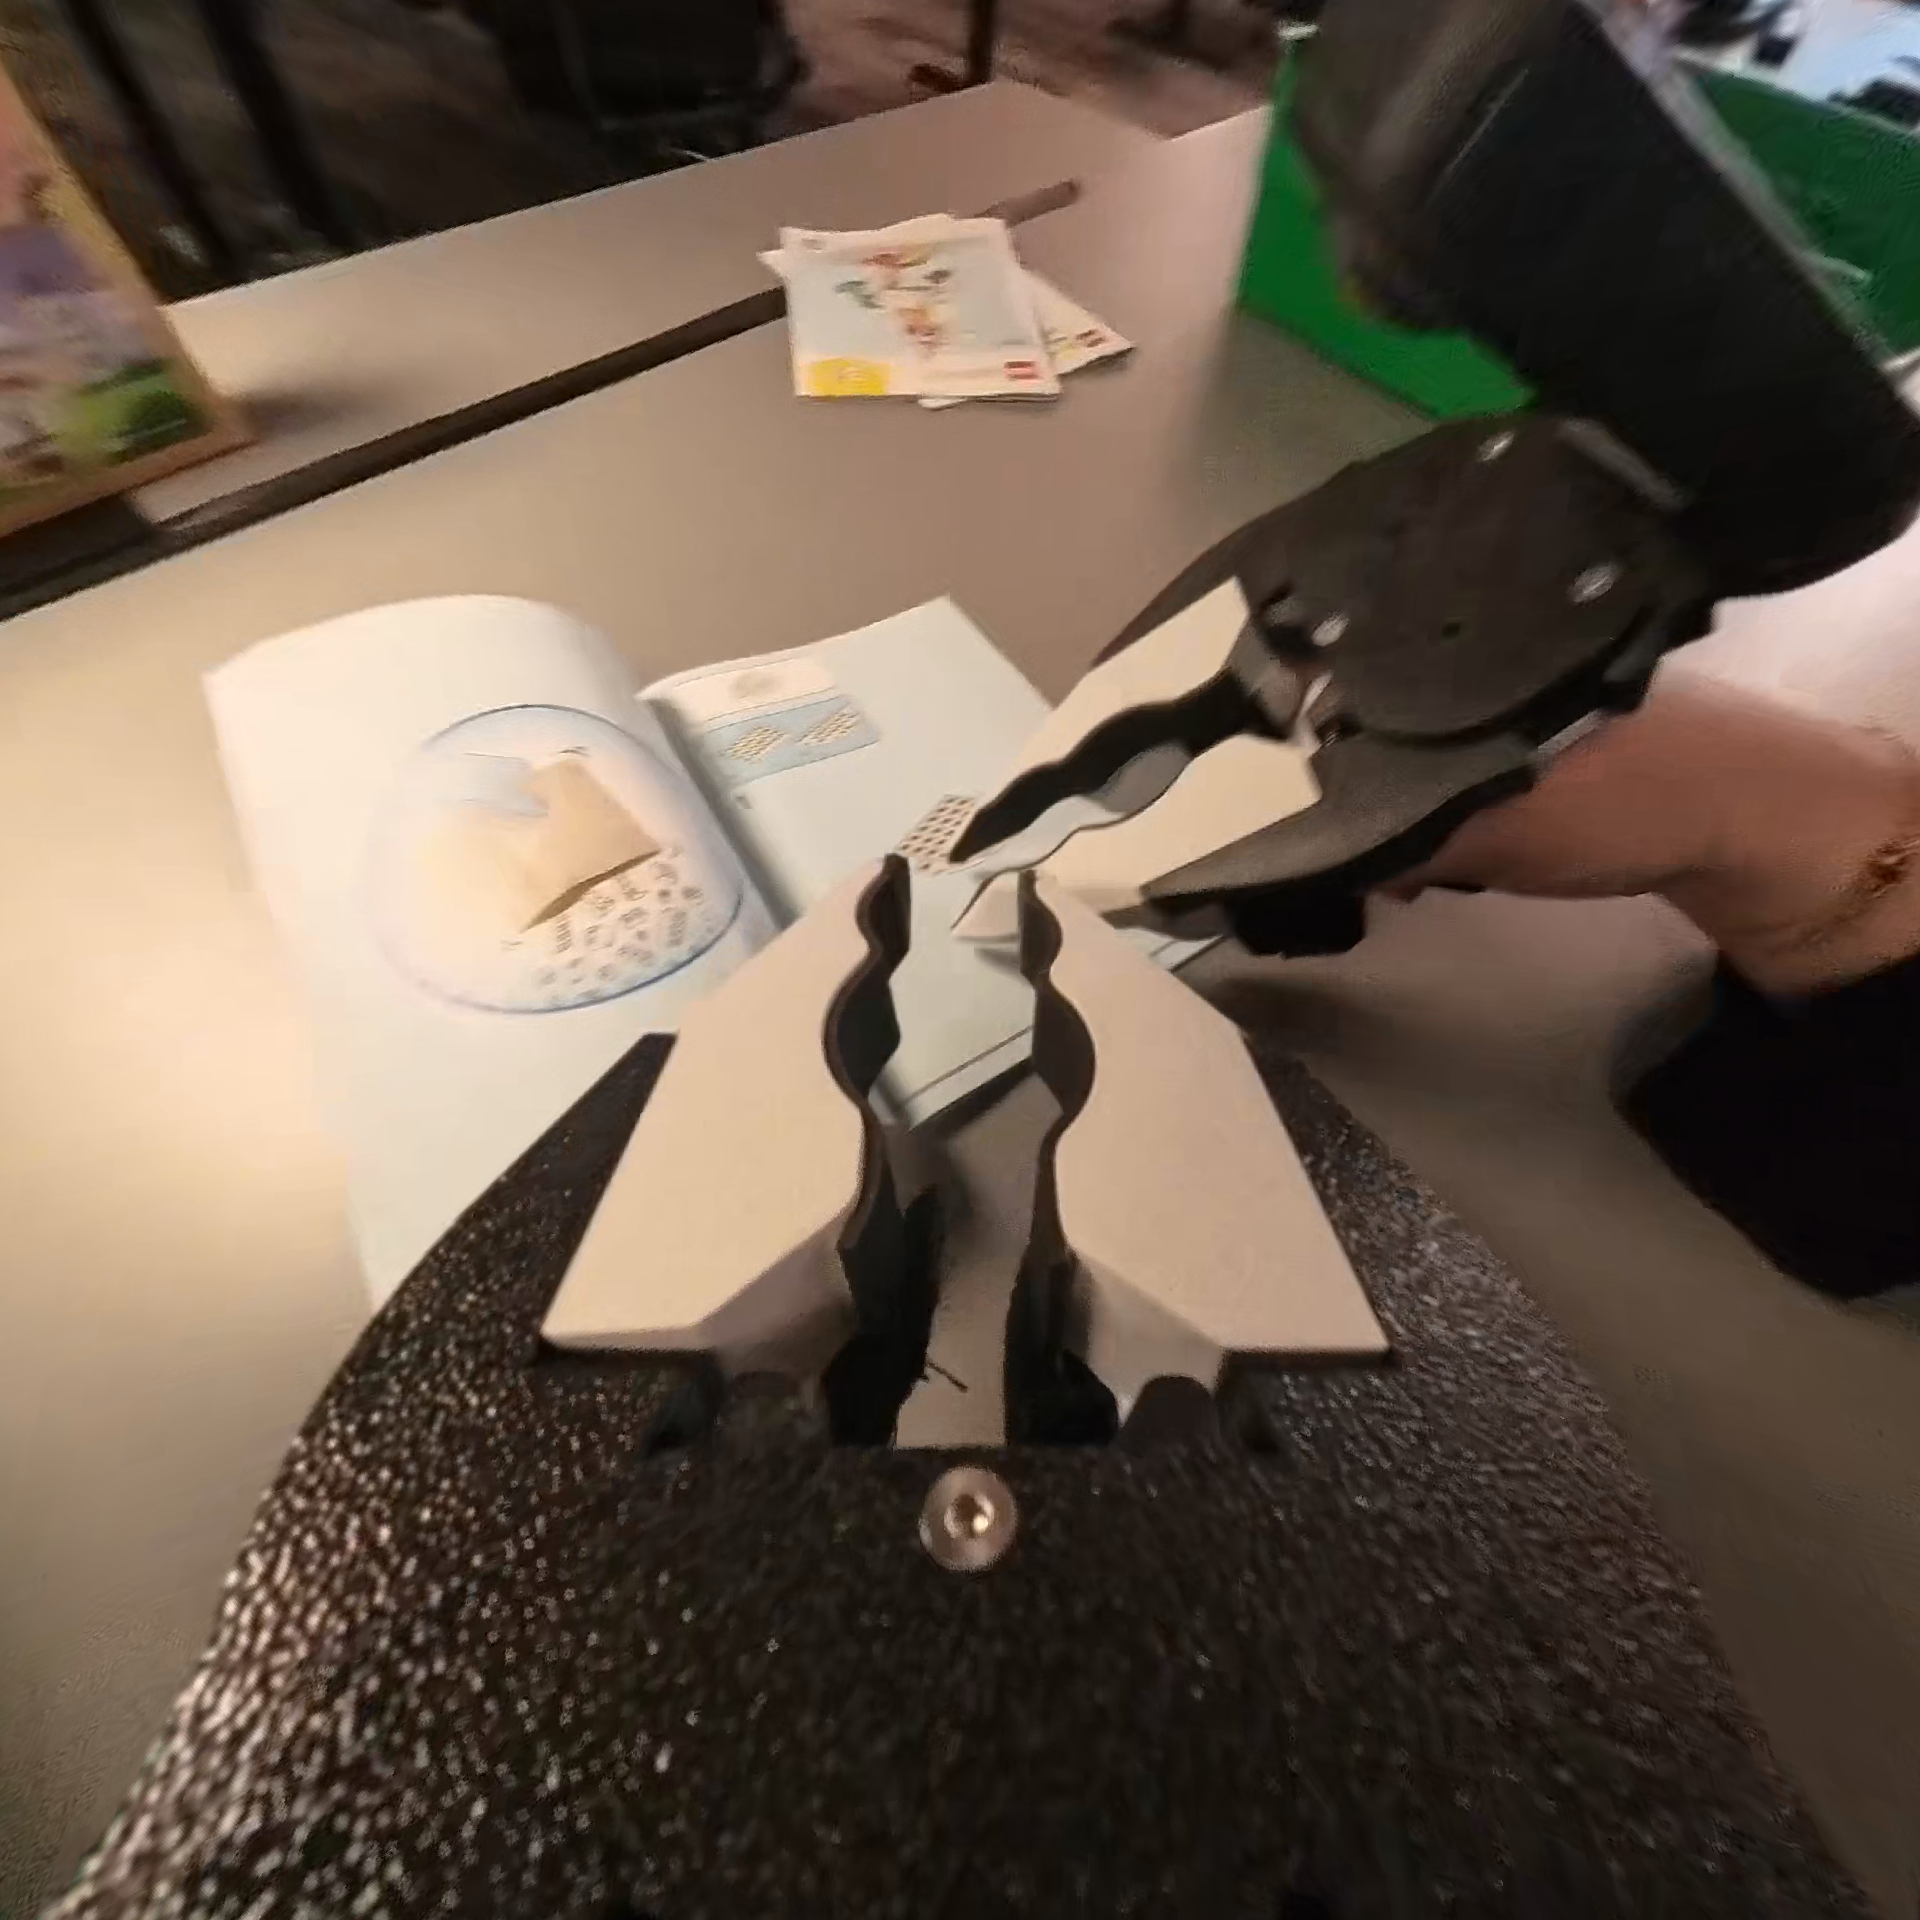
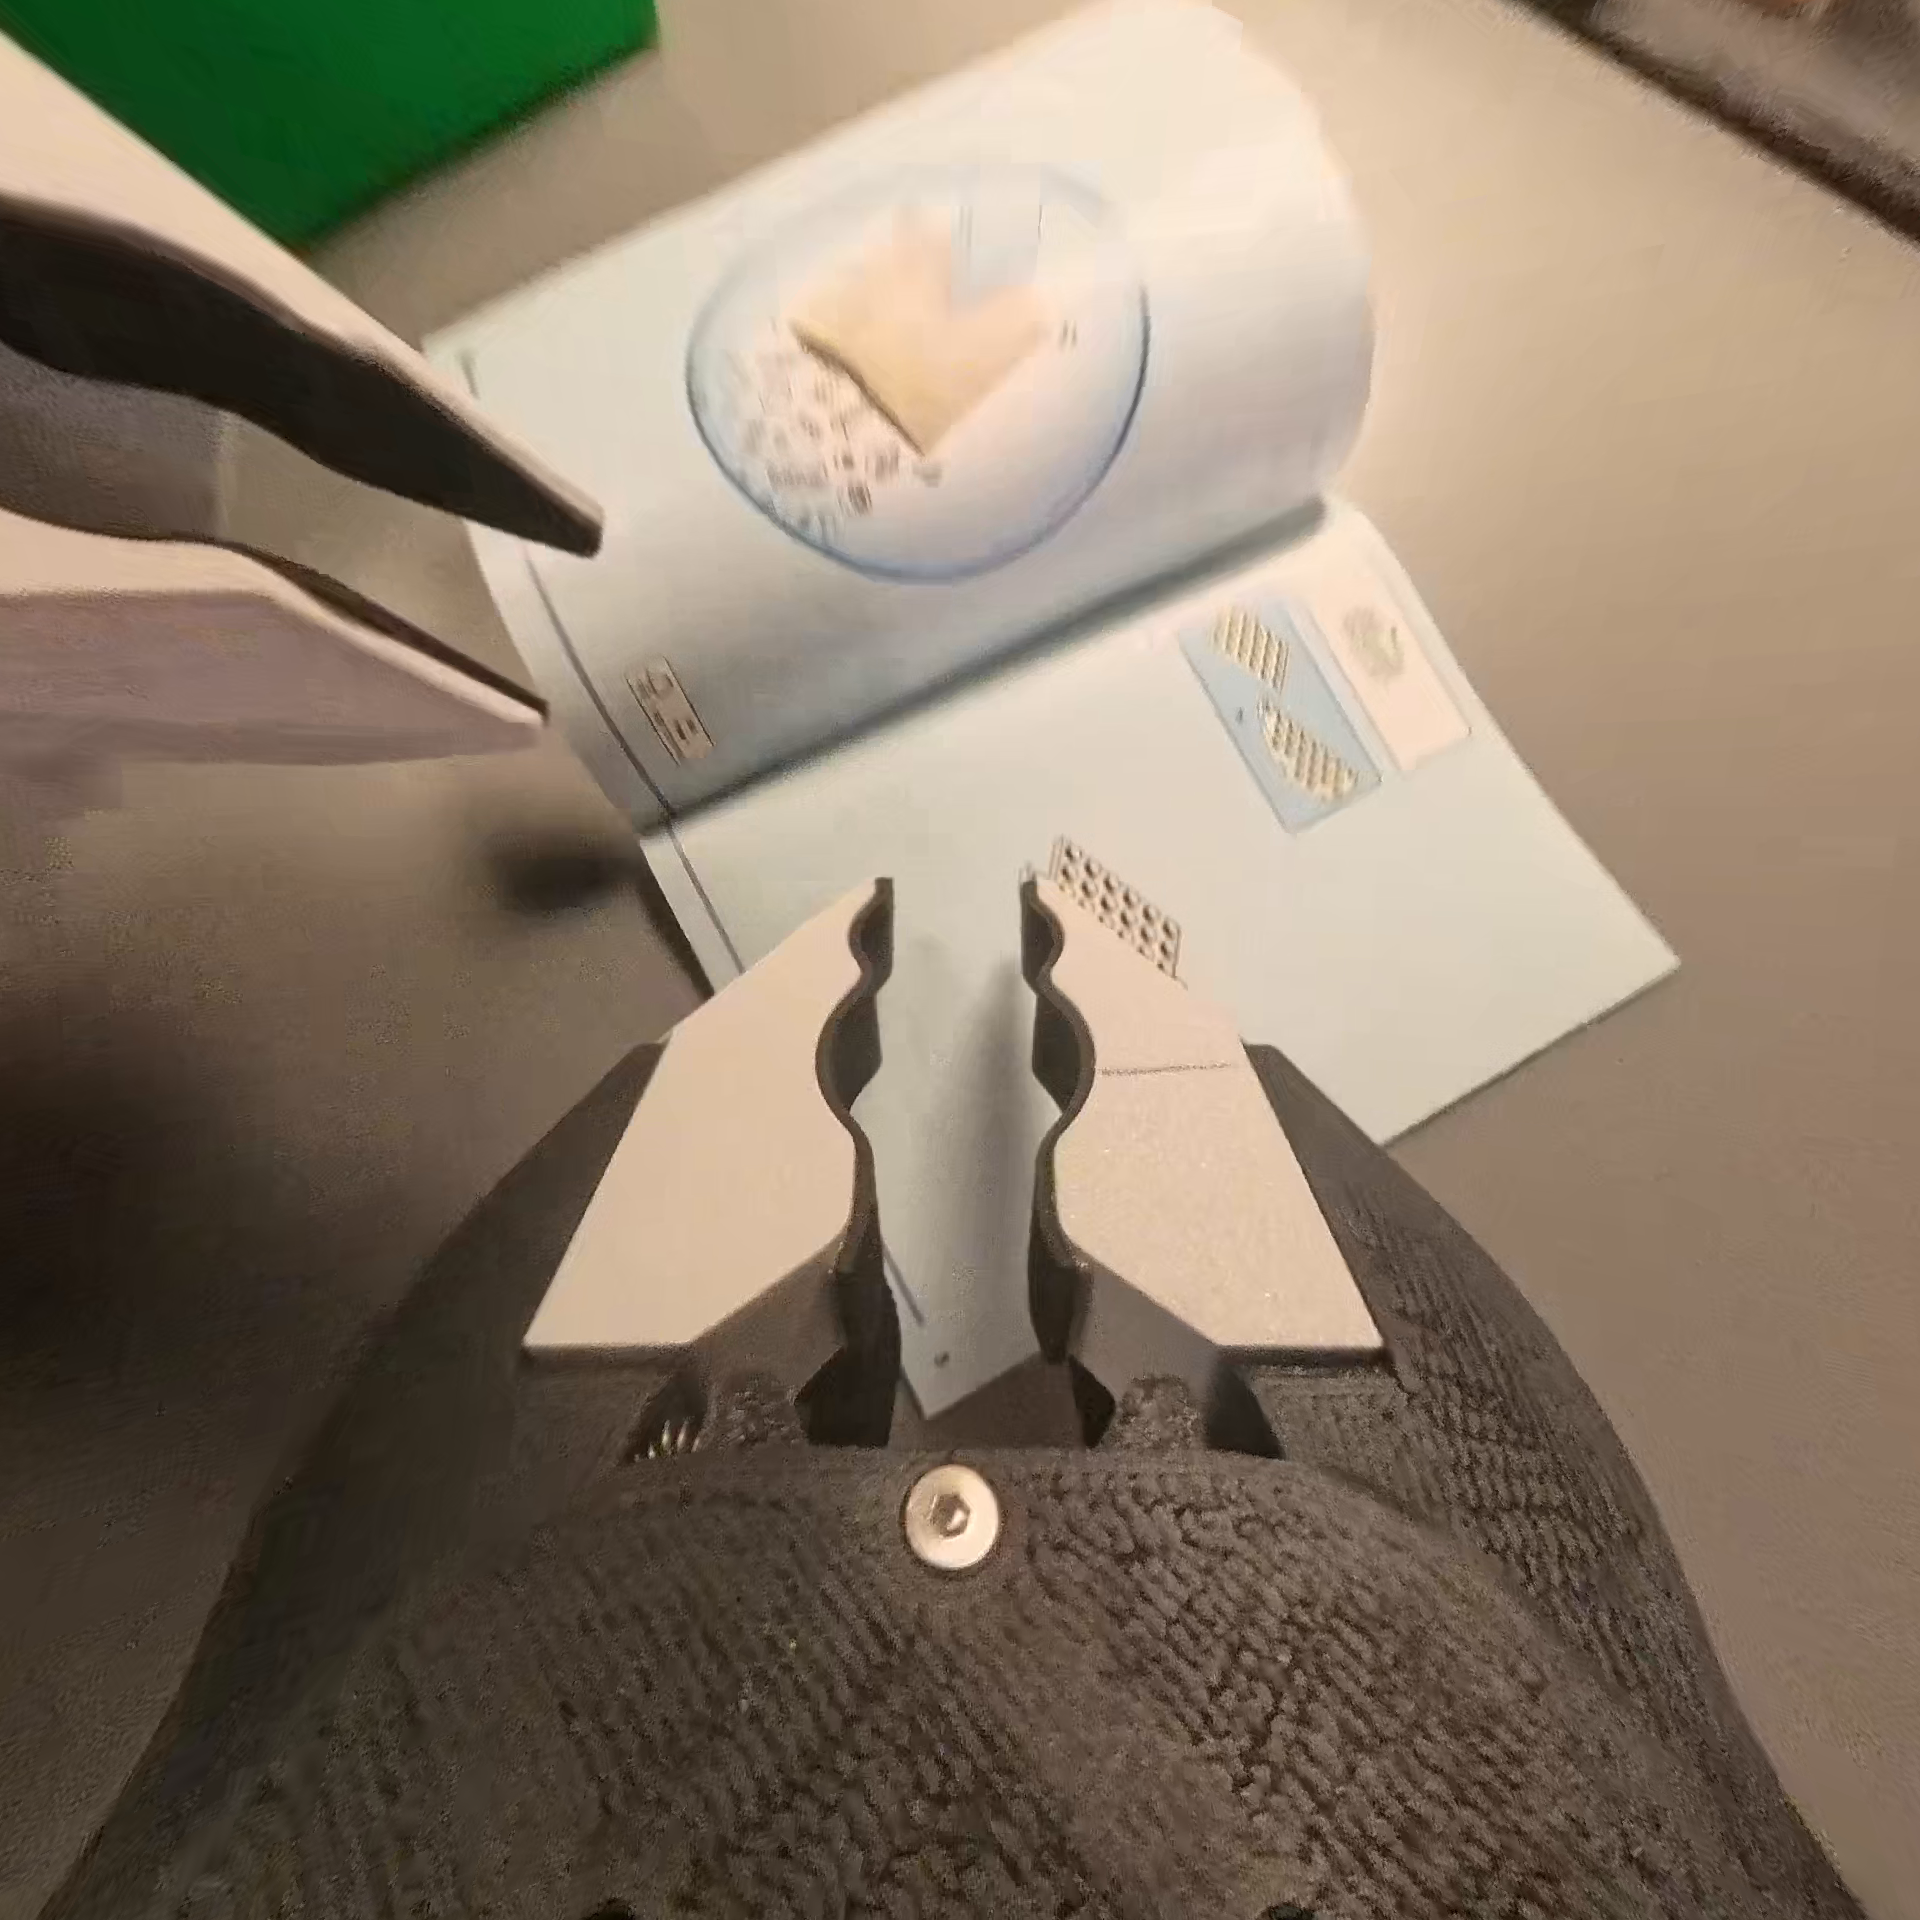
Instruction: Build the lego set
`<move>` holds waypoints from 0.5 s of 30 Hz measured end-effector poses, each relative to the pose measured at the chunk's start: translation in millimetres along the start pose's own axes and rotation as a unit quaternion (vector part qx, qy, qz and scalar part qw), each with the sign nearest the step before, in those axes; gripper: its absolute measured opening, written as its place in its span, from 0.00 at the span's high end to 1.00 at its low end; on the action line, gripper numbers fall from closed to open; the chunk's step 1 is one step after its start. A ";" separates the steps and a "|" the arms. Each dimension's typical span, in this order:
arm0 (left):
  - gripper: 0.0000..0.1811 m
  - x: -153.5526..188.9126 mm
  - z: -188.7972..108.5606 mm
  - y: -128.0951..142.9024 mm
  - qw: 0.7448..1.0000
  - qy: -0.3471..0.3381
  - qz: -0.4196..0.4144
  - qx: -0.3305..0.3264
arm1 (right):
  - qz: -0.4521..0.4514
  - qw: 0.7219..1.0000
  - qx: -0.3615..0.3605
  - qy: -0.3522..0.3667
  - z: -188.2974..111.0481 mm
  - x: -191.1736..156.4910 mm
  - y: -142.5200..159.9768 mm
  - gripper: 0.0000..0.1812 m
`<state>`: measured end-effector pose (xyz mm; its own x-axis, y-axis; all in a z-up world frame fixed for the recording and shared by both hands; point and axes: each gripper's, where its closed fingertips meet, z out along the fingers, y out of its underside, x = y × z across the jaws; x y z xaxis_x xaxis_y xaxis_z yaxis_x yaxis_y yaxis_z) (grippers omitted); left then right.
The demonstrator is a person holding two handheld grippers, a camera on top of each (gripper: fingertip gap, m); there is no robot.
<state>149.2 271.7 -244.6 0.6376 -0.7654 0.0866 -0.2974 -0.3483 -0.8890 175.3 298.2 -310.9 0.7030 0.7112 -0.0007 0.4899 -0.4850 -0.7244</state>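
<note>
An open light-blue instruction booklet point(image 1: 343, 748) lies flat on the grey table point(image 1: 156, 1091); no bricks are in view. My left gripper point(image 1: 961, 873) is open and empty, with its tips over the booklet's right page. My right gripper point(image 1: 961, 896) comes in from the right, its tips close to the left gripper's tips over the same page. In the right wrist view the right gripper point(image 2: 956, 899) is open and empty above the booklet point(image 2: 1351, 935), whose far page curls up. The left gripper point(image 2: 566, 623) shows there at the left, open.
A stack of smaller leaflets point(image 1: 935, 312) lies farther back on the table. A green box point(image 1: 1351, 281), also in the right wrist view point(image 2: 332, 94), stands at the back right. A printed cardboard box point(image 1: 83, 343) stands at the far left. A person's hand point(image 1: 1714, 831) holds the right gripper. The gap from one gripper's tips to the other's is roughly 8 centimeters.
</note>
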 end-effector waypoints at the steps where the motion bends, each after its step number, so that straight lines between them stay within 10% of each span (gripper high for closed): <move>1: 0.90 1.5 5.2 -0.9 1.000 0.003 0.002 -0.004 | -0.002 1.000 -0.010 0.008 2.7 2.0 4.6 0.88; 15: 0.91 -110.5 73.5 22.3 0.976 -0.163 0.012 -0.142 | -0.079 0.996 -0.046 0.006 34.6 87.2 -20.8 0.95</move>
<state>124.3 388.3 -307.0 0.8058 -0.5795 -0.1220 -0.4715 -0.5032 -0.7242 208.6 388.0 -319.7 0.6186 0.7770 0.1168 0.6404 -0.4125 -0.6479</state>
